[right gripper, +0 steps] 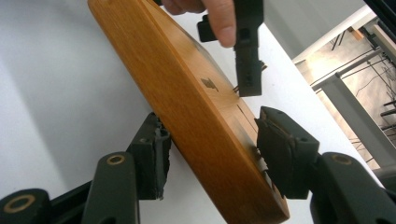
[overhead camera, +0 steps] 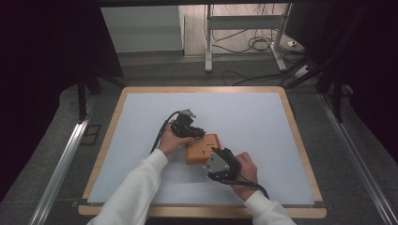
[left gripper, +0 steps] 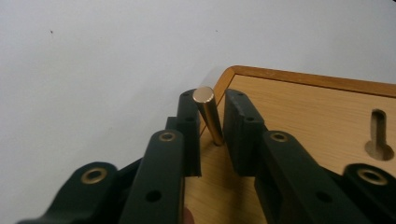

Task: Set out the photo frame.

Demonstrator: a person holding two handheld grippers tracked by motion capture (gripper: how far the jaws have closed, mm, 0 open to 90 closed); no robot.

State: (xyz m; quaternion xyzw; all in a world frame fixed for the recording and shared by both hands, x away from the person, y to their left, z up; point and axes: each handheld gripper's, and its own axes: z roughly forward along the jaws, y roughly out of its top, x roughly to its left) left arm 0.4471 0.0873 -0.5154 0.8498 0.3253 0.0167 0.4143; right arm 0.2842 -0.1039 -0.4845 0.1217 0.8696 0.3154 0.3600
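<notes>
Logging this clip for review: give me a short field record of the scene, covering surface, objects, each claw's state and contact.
surface: white mat on a wood-edged table
main object: wooden board, near the table's middle, with a keyhole-shaped slot
small part: brass pin, standing tilted in a hole near the board's corner
left claw: jaws on either side of the pin, one touching it, a gap at the other; firm grip not confirmed
right claw: jaws straddling the board's edge, one on each face
hands: a person's, white sleeves
</notes>
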